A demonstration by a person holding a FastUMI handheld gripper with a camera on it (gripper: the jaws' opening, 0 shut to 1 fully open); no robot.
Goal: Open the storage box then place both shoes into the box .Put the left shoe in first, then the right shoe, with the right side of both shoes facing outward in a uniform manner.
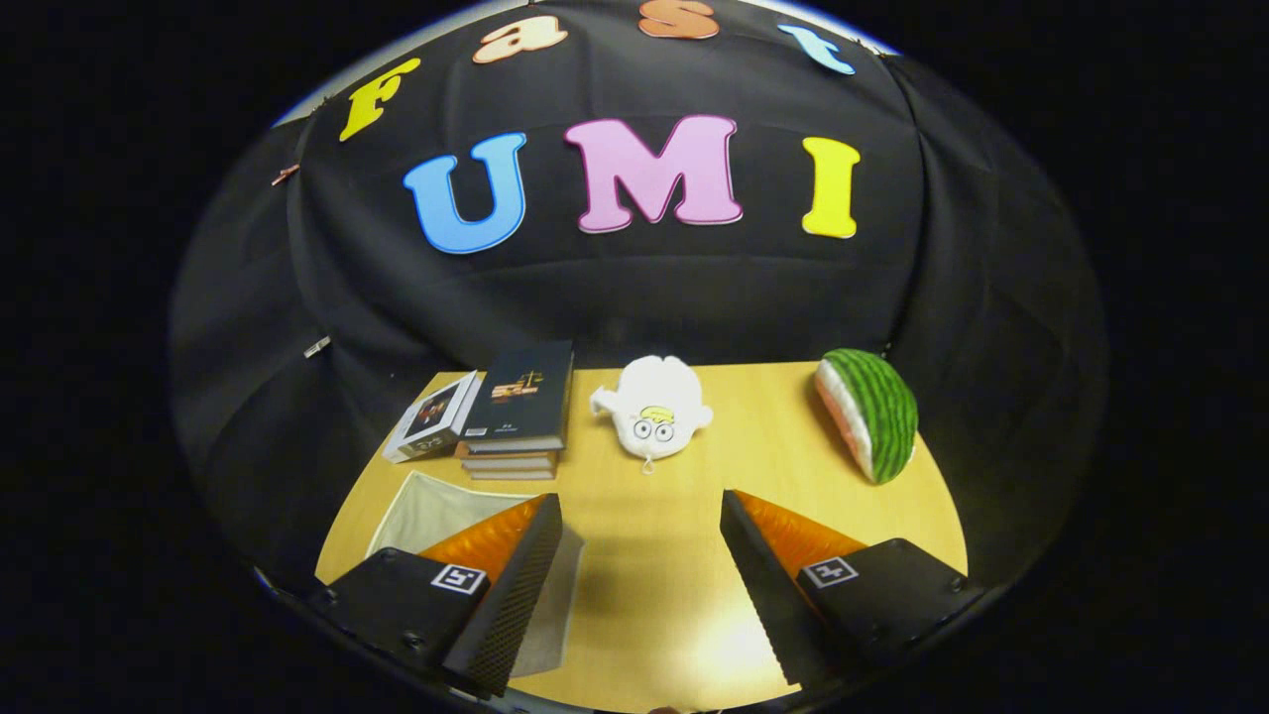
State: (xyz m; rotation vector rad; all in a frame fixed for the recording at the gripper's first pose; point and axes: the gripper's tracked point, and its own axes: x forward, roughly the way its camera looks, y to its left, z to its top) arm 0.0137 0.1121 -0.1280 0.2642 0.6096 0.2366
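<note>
A pale, flat-looking thing [426, 508] lies on the worktop [654, 595] at about ten o'clock from the gripper [639, 499], its near part tucked under the left finger. It is probably the storage box, or its lid, though it is too hidden to be sure. Its long axis seems to run away from the gripper, towards eleven o'clock. The gripper's fingers are spread wide with only bare worktop between them, gripping nothing. So the coming move likely turns on a swing left, since the pale thing sits off the gripper's centre line rather than between the fingers.

Beyond it, at eleven o'clock, is a stack of books [520, 409] with a small carton [433, 416] leaning beside it. A white plush toy [651, 407] sits at twelve o'clock and a watermelon-slice cushion [872, 412] at two o'clock.
</note>
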